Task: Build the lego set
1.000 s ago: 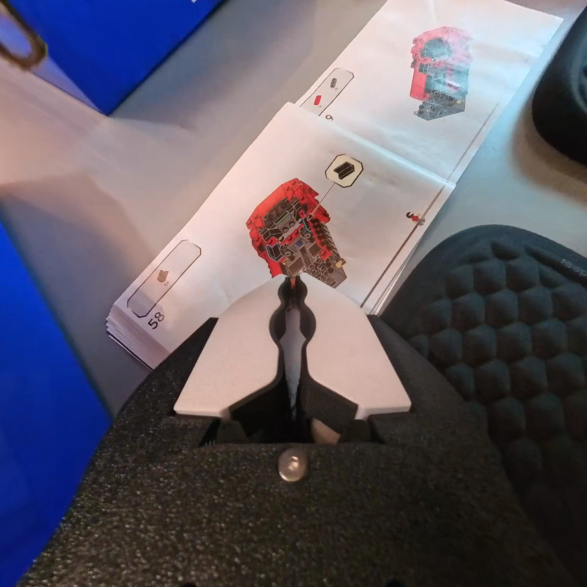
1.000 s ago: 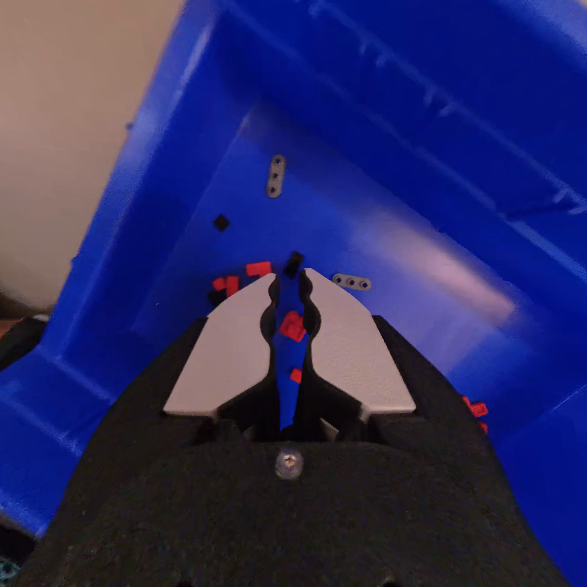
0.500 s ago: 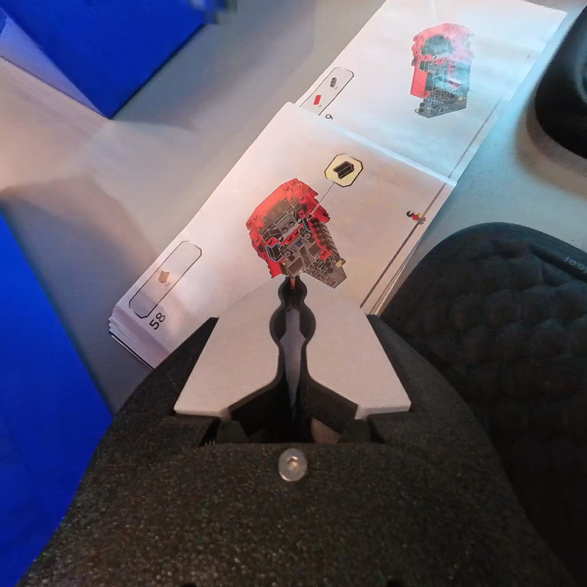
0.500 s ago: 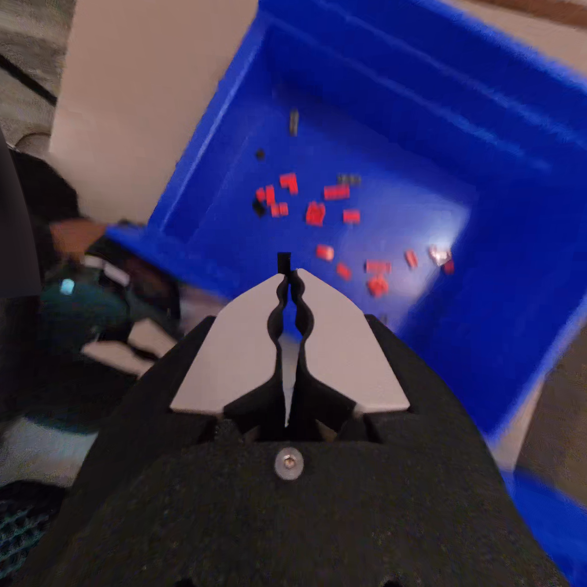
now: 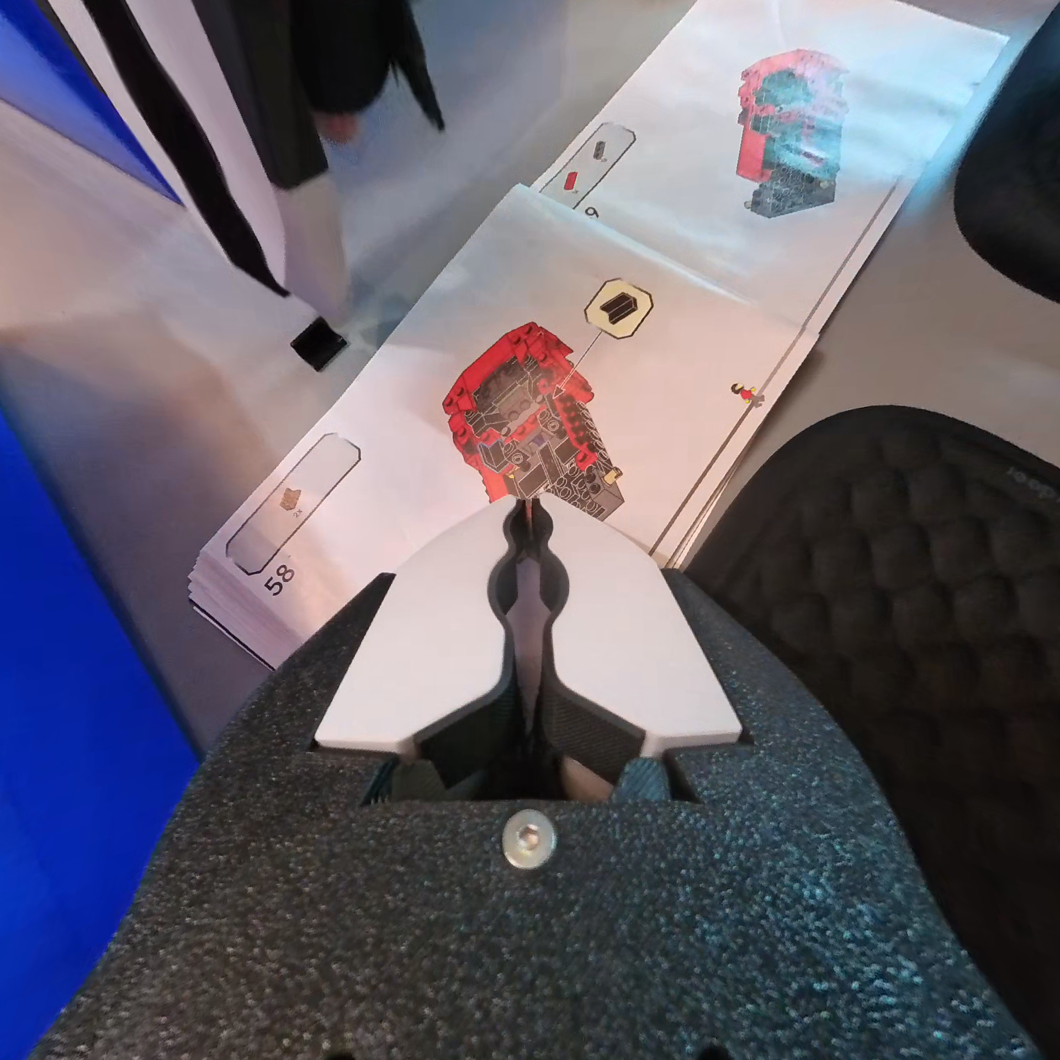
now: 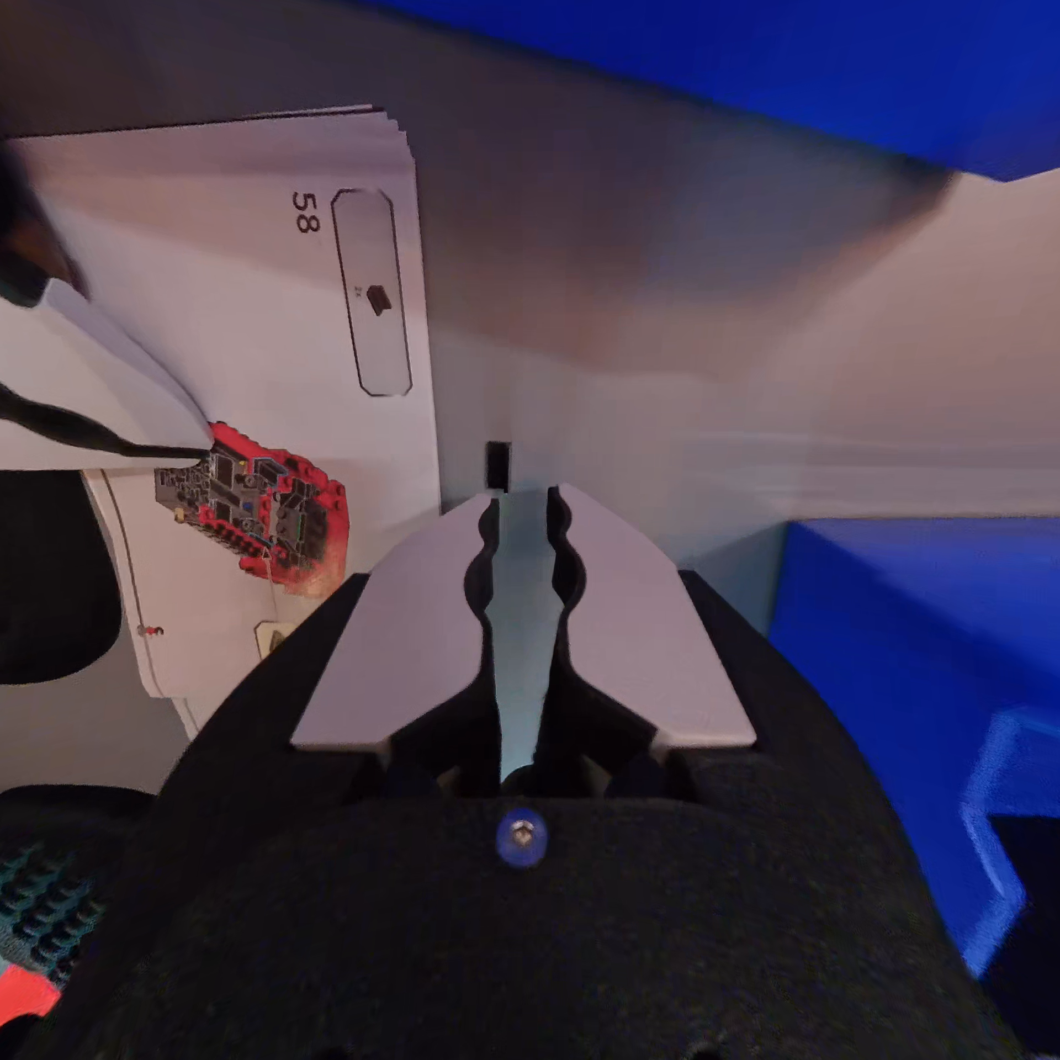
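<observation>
Jaws of the right gripper (image 6: 521,498) stand parted just short of a small black brick (image 6: 497,464) lying on the desk (image 6: 745,401) beside the open instruction booklet (image 5: 516,275) — the left gripper (image 5: 529,507), jaws pressed together, hovers over its page, blue bins (image 6: 918,659) flanking.

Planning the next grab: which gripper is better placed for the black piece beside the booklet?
Right. The right gripper is open, the black piece just ahead of its tips; the left gripper is shut, over the booklet.
</observation>
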A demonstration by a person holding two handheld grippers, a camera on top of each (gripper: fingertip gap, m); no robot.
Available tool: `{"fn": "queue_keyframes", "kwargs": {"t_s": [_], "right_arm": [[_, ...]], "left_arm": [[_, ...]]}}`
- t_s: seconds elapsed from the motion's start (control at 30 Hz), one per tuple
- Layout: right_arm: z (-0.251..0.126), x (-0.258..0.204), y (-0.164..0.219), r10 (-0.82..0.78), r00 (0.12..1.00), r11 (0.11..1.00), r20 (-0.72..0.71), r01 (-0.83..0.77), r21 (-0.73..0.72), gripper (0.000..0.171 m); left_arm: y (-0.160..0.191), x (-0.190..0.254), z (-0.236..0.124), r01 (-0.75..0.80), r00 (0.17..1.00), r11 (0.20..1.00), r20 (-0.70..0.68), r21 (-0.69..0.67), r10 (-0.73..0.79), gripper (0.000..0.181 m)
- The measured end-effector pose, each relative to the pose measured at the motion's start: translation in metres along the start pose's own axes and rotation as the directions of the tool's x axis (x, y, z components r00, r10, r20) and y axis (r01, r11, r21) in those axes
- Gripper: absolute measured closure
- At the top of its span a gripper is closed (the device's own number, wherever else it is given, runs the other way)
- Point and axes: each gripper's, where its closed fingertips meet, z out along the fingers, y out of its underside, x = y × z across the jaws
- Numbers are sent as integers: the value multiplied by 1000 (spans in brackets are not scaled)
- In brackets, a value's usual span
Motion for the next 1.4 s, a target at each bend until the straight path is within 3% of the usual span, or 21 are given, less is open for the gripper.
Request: {"fn": "queue_keyframes", "kwargs": {"t_s": [0.13,0.23,0.3,0.37,0.47,0.6,0.97,1.03,1.13,1.2,1.27,1.33,1.4], "right_arm": [[-39,-1,-20,-12,1000,996,1,12,92,155],[-96,-25,-94,-148,989,923,1,138,360,157],[-107,-48,-141,-293,956,867,13,260,425,158],[-80,-63,-169,-425,903,869,64,387,309,157],[-25,-79,-191,-619,764,785,182,593,180,159],[26,-77,-194,-670,699,728,250,684,43,158],[47,-74,-191,-698,677,698,234,716,11,167],[24,-75,-200,-645,732,763,219,635,122,167],[-46,-80,-204,-501,829,829,248,377,413,167],[-96,-74,-187,-349,879,813,326,111,572,167],[-125,-67,-147,-190,874,761,447,-157,630,167],[-116,-54,-92,16,850,719,527,-376,584,168],[-80,-41,-31,237,787,685,570,-551,477,167]], "left_arm": [[0,0,0,-7,1000,1000,6,0,7,180],[0,0,0,-7,1000,1000,4,0,7,180],[0,0,0,-6,1000,1000,4,0,6,180],[0,0,0,-6,1000,1000,3,0,6,180],[0,0,0,-6,1000,1000,3,0,6,180],[0,0,0,-9,1000,1000,6,0,9,180],[0,0,0,-19,1000,1000,16,0,19,180],[0,0,0,-19,1000,1000,16,0,19,180],[0,-1,0,-22,999,1000,23,1,22,179],[0,-1,-1,-29,999,1000,32,2,29,178],[0,-1,-1,-32,999,999,37,2,32,177],[0,-1,-1,-33,999,999,40,1,33,177],[0,-1,-1,-41,998,999,45,1,41,177]]}}
